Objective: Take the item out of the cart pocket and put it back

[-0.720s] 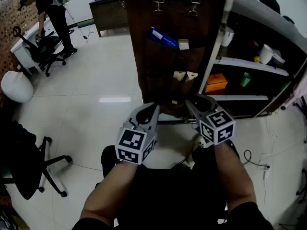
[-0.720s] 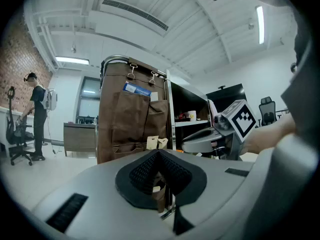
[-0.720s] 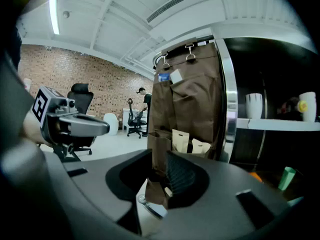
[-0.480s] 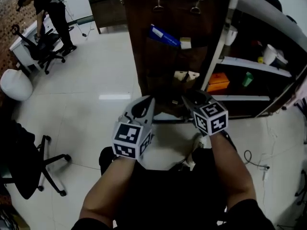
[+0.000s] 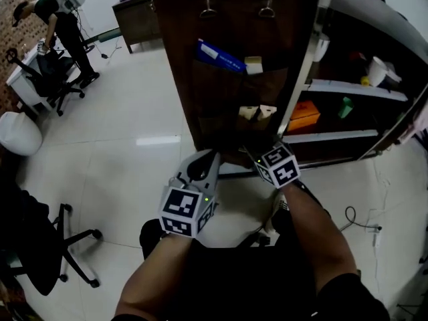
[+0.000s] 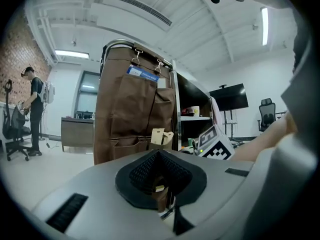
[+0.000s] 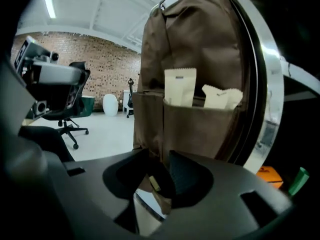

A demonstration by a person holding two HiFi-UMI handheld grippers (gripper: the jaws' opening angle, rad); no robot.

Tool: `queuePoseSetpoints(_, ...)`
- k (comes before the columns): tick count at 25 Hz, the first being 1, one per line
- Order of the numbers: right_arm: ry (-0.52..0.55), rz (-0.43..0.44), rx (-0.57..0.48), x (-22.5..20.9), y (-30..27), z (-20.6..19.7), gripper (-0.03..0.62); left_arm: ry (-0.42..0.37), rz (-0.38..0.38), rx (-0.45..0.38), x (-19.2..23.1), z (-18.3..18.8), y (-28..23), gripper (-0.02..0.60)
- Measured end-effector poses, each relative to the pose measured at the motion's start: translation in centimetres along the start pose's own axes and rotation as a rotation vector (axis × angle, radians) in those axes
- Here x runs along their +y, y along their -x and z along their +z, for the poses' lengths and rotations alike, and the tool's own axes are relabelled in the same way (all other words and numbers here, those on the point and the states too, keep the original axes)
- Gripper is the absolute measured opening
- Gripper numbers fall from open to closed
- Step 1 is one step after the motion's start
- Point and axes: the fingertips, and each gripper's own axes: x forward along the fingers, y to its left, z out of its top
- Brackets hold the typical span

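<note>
Light-grey left gripper (image 5: pixel 206 160), dark right gripper (image 7: pixel 161 158); black-white marker cubes (image 5: pixel 182 210); black sleeves (image 5: pixel 349 295).

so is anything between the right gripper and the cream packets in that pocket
Nothing visible. The right gripper faces the cream packets directly, jaws open; they stick up above the pocket rim.

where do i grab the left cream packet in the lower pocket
Probably its top edge: the left cream packet stands upright with only its upper part clear of the lower pocket. It looks flat, so bring the open right gripper from the front, slightly above, one jaw on each face.
</note>
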Motion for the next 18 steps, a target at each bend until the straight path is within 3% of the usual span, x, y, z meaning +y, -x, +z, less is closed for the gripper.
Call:
queuePoseSetpoints(8, 0.211, 0.011, 0.128, 1.3, -4.2, -6.1, 0.153, 0.043, 0.016, -0.007, 1.0, -0.1, -0.1, 0.0)
queuePoseSetpoints(18, 0.275, 0.026, 0.164, 1.5, -6.4, -8.1, 0.153, 0.033, 0.001, 0.005, 0.3, -0.5, 0.3, 0.0)
